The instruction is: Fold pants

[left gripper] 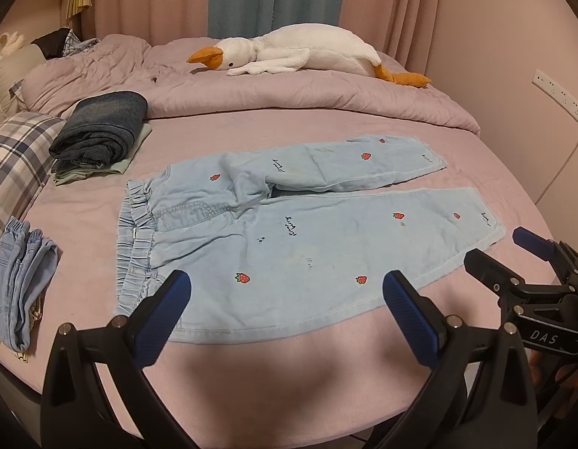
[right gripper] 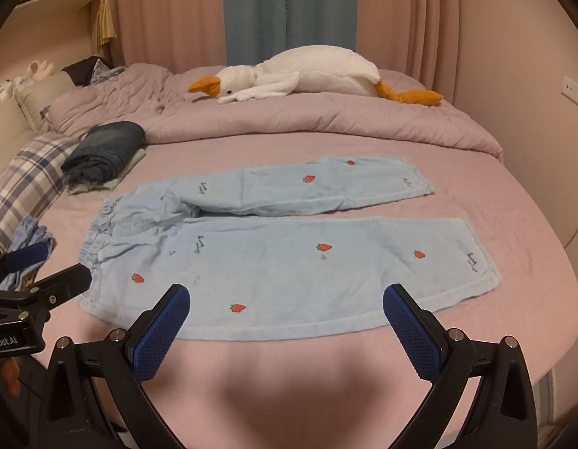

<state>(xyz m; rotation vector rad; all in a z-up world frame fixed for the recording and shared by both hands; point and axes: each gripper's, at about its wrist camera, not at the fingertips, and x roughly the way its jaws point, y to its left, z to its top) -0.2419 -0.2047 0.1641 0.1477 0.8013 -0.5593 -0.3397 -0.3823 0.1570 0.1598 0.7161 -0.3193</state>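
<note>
Light blue pants [left gripper: 289,232] with strawberry prints lie flat on the pink bed, waistband to the left, both legs stretched right; they also show in the right wrist view [right gripper: 289,262]. My left gripper [left gripper: 287,292] is open and empty, above the near edge of the pants by the waist end. My right gripper [right gripper: 287,299] is open and empty, above the near edge of the lower leg. The right gripper also shows at the right of the left wrist view [left gripper: 513,254]; the left gripper shows at the left of the right wrist view [right gripper: 45,265].
A dark folded garment pile [left gripper: 101,131] sits at the back left. Folded light jeans [left gripper: 19,280] lie at the left edge by a plaid pillow [left gripper: 15,157]. A plush goose [left gripper: 296,52] lies on the bunched duvet [left gripper: 289,93] behind.
</note>
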